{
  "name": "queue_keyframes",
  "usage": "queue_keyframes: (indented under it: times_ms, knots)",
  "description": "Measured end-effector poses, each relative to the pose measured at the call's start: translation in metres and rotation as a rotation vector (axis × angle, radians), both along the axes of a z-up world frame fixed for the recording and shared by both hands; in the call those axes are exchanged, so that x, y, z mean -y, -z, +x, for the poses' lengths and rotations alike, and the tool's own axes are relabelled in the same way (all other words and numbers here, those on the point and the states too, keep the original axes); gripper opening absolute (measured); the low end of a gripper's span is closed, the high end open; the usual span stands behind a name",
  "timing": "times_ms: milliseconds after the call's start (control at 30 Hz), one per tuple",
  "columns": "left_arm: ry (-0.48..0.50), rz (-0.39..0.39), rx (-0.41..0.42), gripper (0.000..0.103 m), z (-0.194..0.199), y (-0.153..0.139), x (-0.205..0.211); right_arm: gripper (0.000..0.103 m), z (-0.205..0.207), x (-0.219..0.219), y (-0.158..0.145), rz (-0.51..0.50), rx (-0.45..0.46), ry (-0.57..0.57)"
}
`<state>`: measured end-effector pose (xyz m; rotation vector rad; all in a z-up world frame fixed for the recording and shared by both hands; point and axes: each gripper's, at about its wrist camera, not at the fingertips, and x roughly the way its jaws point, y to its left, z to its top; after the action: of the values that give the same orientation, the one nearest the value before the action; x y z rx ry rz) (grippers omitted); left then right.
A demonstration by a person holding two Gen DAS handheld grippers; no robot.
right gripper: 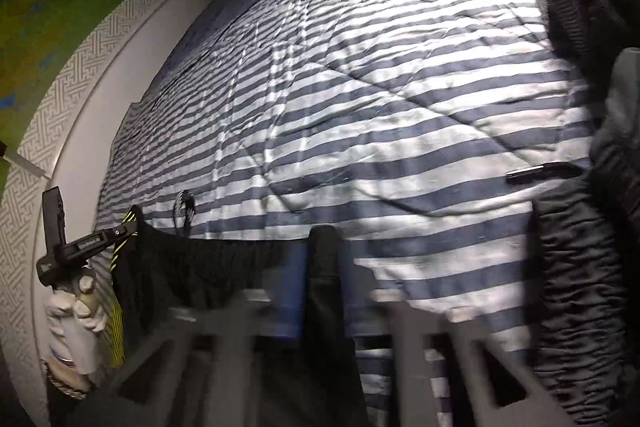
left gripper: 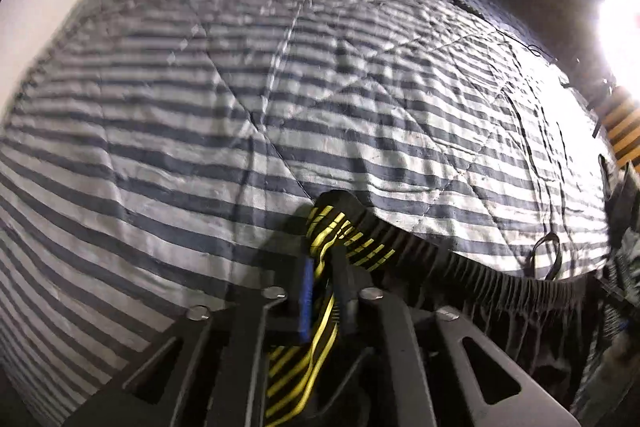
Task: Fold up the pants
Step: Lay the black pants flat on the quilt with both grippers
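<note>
Striped quilt (left gripper: 200,131) below, left gripper (left gripper: 322,291) and right gripper (right gripper: 324,267) each clamped on black pants (left gripper: 480,267) waistband.

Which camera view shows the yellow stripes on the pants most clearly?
The left wrist view: the yellow stripes are close and sharp, pinched in the left tongs. The right wrist view shows only a small, distant strip of them at the pants' far end.
</note>
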<state>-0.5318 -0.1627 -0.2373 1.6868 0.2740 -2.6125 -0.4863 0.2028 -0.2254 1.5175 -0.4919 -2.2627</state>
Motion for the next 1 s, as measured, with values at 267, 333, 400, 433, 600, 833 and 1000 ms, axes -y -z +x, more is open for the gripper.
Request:
queue_keyframes:
  times_ms: [267, 333, 400, 433, 600, 833, 1000]
  knots:
    - [0.024, -0.047, -0.176, 0.003, 0.010, -0.074, -0.003, 0.006, -0.002, 0.016, -0.079, 0.073, -0.232, 0.012]
    - [0.031, -0.090, -0.215, 0.003, -0.001, -0.094, -0.005, 0.006, -0.013, 0.026, -0.103, 0.132, -0.300, 0.009]
    - [0.020, -0.103, -0.230, 0.003, -0.017, -0.107, -0.002, 0.006, -0.033, 0.037, -0.124, 0.181, -0.360, 0.018]
    - [0.012, -0.108, -0.238, 0.003, -0.029, -0.113, -0.002, 0.006, -0.040, 0.041, -0.129, 0.195, -0.376, 0.024]
    - [-0.039, -0.141, -0.172, 0.014, -0.072, -0.104, 0.004, 0.015, -0.094, 0.075, -0.119, 0.348, -0.370, 0.008]
    - [-0.027, -0.118, -0.171, 0.022, -0.009, -0.105, 0.034, 0.020, -0.061, 0.063, -0.099, 0.334, -0.297, -0.001]
    - [0.027, -0.124, -0.168, 0.037, 0.113, -0.097, 0.056, 0.020, 0.030, 0.067, -0.095, 0.222, -0.239, -0.137]
